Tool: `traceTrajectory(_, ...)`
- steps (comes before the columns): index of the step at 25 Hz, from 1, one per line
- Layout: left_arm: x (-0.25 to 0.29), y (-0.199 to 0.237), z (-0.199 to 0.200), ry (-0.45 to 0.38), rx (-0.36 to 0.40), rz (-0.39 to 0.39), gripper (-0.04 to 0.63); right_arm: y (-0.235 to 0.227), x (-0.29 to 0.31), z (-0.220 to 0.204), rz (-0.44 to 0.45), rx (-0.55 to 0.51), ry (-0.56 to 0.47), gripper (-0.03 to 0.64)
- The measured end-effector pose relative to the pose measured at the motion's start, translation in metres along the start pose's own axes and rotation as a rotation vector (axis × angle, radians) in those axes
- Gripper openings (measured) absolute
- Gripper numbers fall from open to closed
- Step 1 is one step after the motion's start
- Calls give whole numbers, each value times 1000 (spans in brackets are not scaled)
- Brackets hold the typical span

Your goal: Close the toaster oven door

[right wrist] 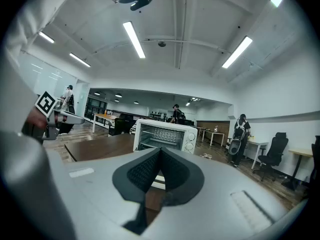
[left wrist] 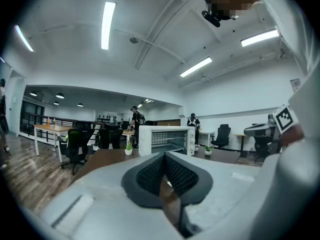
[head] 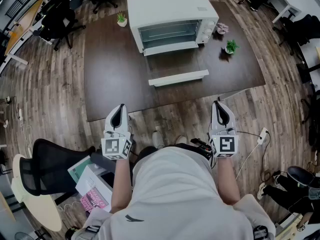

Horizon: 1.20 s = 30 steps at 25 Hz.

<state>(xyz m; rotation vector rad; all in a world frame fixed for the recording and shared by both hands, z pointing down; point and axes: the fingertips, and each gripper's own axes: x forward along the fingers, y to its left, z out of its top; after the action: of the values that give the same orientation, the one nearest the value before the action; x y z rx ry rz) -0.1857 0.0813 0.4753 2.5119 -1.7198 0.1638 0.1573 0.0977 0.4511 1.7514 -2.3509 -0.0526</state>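
A white toaster oven stands at the far middle of a dark brown table. Its door is open, folded down flat toward me with the chamber showing. Both grippers are held close to my body, short of the table's near edge. My left gripper has its jaws shut with nothing between them, and so does my right gripper. In the left gripper view the oven sits well beyond the shut tips. The right gripper view shows the oven ahead of its shut tips.
Small potted plants and a pink object flank the oven on the table. A black mesh office chair and boxes are at my left. A power strip lies on the wood floor to my right. Other people stand far off.
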Motion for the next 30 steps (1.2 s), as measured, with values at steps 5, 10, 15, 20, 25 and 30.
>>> traceTrajectory(5,-3,0,-3,2,-2,0,5,2,-1,0,-1,10,-5,-2)
traceTrajectory(10,-5,1,-2,-1,-4,1,5,5,-3,4,13,18,-21,0)
traceTrajectory(15,-6,4,-3,0,-10,3,5,9,-2,5,22,22,-23,0)
traceTrajectory(20,-6,11,-5,9,-23,7,5,13,1,8,27,23,-13,0)
traceTrajectory(25,-1,23,-6,14,-30,-4,5,18,11,12,12,28,-4,0)
traceTrajectory(30,17,40,-5,7,-44,-30,5,24,23,17,-19,19,6,0)
